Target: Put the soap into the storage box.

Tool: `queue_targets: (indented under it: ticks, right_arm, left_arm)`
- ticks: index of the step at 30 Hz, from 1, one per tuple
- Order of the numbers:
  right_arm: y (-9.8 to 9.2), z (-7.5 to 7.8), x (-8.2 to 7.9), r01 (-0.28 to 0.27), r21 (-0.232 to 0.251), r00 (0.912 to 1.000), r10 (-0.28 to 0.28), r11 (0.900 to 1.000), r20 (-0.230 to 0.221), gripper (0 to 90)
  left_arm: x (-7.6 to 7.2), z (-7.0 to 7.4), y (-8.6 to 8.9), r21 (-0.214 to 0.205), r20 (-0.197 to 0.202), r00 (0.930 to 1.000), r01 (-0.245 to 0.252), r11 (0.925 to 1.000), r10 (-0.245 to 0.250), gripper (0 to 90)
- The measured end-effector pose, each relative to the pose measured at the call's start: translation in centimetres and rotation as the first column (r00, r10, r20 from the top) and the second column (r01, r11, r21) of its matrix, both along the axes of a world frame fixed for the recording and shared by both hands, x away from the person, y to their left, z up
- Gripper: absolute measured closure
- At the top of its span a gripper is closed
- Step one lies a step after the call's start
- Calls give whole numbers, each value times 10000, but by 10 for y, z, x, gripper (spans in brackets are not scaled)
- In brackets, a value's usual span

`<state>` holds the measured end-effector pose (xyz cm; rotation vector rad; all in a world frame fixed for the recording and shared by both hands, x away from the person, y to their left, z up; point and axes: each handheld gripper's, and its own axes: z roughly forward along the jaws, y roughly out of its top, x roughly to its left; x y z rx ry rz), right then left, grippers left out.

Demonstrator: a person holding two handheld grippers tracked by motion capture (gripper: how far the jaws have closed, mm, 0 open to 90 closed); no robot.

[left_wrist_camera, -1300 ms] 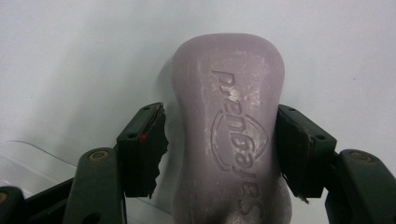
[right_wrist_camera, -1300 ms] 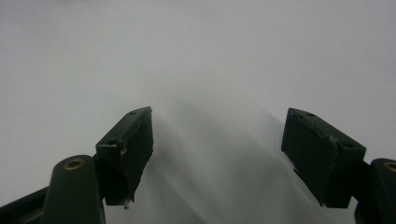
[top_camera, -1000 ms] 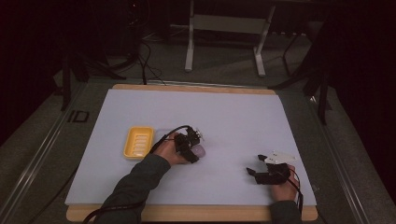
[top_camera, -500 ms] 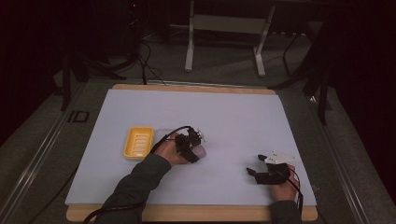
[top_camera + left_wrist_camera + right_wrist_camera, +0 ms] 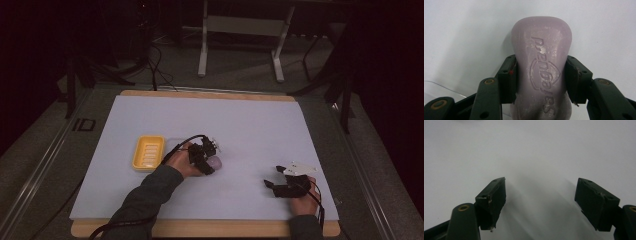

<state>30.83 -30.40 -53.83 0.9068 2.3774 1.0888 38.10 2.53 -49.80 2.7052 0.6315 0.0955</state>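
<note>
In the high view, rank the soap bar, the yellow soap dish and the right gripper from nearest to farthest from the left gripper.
1. Soap bar: clamped in the left gripper, mid-table.
2. Yellow soap dish: just to its left.
3. Right gripper: open, farther off toward the table's near right edge.

Soap (image 5: 214, 162) right of dish (image 5: 149, 152)

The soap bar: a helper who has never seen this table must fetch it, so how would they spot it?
Start at the white table mat and find the yellow soap dish on its left half. Just right of it, the left hand-held gripper is shut on the soap bar: pale lilac, rounded, with embossed lettering.
</note>
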Motion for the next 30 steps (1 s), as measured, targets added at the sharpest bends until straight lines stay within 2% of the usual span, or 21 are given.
queue_targets:
  ticks: [20, 30]
  right_arm:
    - [0, 0, 0, -1, -5, 10000, 1, 10000, 17, 246]
    - [0, 0, 0, -8, 4, 10000, 8, 10000, 36, 246]
  left_arm:
    - [-1, 12, 7, -162, -61, 9999, -84, 9998, 83, 497]
    - [-2, 17, 9, -296, 64, 9999, -95, 9995, 96, 497]
